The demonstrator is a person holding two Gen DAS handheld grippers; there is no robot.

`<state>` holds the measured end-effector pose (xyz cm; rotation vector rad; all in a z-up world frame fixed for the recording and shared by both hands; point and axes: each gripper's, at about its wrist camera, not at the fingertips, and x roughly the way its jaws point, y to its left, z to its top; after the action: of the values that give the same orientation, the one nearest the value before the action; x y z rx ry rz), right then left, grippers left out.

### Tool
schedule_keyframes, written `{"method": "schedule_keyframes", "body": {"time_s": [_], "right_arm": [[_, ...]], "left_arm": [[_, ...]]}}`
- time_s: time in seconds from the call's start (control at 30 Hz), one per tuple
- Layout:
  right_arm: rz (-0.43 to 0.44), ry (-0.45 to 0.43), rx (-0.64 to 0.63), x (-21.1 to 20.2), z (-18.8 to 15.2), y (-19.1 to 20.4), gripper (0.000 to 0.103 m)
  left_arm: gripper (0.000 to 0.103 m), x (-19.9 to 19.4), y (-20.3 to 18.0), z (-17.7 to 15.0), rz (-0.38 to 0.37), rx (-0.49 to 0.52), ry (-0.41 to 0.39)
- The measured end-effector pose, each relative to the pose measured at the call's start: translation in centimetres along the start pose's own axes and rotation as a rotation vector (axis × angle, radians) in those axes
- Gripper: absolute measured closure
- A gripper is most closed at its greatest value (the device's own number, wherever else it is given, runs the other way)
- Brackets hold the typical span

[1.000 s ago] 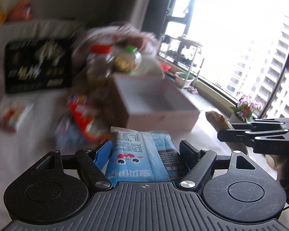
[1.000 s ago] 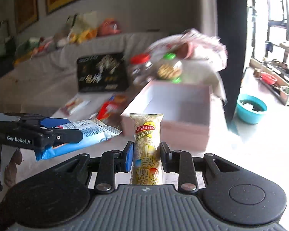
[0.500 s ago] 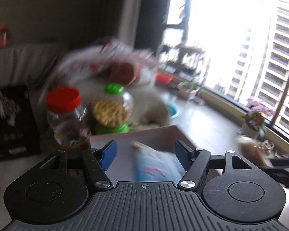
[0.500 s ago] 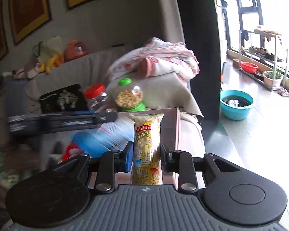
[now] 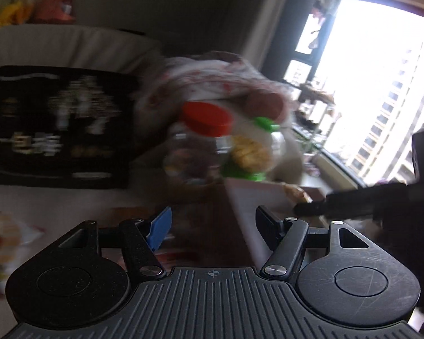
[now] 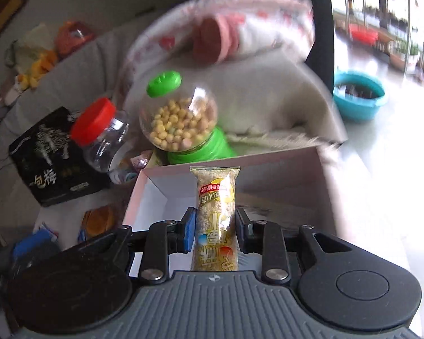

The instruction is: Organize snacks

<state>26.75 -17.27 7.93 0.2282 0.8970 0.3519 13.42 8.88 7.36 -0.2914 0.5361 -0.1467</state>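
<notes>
My right gripper (image 6: 215, 227) is shut on a yellow wrapped snack bar (image 6: 215, 214) and holds it upright over the open pink box (image 6: 322, 175). My left gripper (image 5: 213, 226) is open and empty, left of the box's wall (image 5: 240, 212). In the left wrist view the right gripper (image 5: 361, 200) reaches in from the right with the bar's tip (image 5: 295, 192) over the box. The blue snack packet is not in sight.
A red-lidded clear jar (image 6: 100, 135) and a green-lidded jar of yellow balls (image 6: 181, 121) stand behind the box. A black printed box (image 6: 46, 155) lies left. Loose snack packets (image 6: 99, 221) lie left of the pink box. A folded blanket (image 6: 240, 22) lies on the sofa.
My left gripper has let go of the blue packet and swung left, away from the box. My right gripper has carried the snack bar forward over the box.
</notes>
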Motion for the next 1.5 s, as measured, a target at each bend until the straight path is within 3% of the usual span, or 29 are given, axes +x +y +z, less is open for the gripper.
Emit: {"method": "schedule_keyframes", "body": {"time_s": [0.07,0.2,0.3,0.43,0.53,0.73,0.9,0.97,1.1,1.2,1.27,1.3,1.33,1.5], "right_arm": [[0.0,0.013,-0.003,1.3,0.2,0.8,0.071],[-0.053,-0.031,-0.101,0.5,-0.6,3.2,0.051],[-0.066,-0.059,-0.178,-0.7,-1.4,5.3,0.048],[0.006,-0.056,-0.233,-2.2,-2.6,8.5,0.046],[0.062,-0.043,-0.308,-2.3,-4.2,11.7,0.041],[0.142,0.03,-0.42,-0.6,-7.5,16.9,0.039],[0.134,0.087,-0.366,2.6,-5.4,18.6,0.034],[0.095,0.1,-0.326,4.5,-4.0,18.7,0.033],[-0.006,0.145,-0.286,9.2,-2.6,18.9,0.032],[-0.041,0.184,-0.284,11.8,-2.8,19.1,0.033],[-0.044,0.21,-0.269,12.9,-3.3,19.2,0.04],[-0.052,0.199,-0.279,12.8,-3.7,19.4,0.048],[-0.057,0.195,-0.303,12.6,-4.1,19.8,0.049],[0.128,0.286,-0.34,9.3,-6.5,20.5,0.05]], "left_arm": [[0.032,-0.9,3.2,0.1,0.066,-0.019,-0.013],[0.032,-3.6,9.9,0.5,0.163,-0.111,-0.049],[0.032,-5.2,14.6,0.9,0.262,-0.178,-0.1],[0.032,-5.8,20.1,1.3,0.366,-0.277,-0.135],[0.032,-4.6,22.0,1.6,0.335,-0.279,-0.093],[0.032,-2.1,20.6,0.4,0.322,-0.112,0.032],[0.032,-1.9,18.0,-1.8,0.282,0.024,0.102],[0.032,-2.4,17.0,-2.8,0.283,0.073,0.103],[0.032,-4.0,15.8,-4.1,0.231,0.057,0.113],[0.033,-5.9,14.4,-5.1,0.236,0.062,0.086],[0.033,-7.2,13.3,-5.4,0.212,0.049,0.047],[0.033,-8.0,12.8,-5.5,0.175,0.035,0.03],[0.033,-8.4,12.5,-5.6,0.14,0.023,0.021],[0.033,-10.0,11.6,-6.1,0.049,-0.036,0.002]]}}
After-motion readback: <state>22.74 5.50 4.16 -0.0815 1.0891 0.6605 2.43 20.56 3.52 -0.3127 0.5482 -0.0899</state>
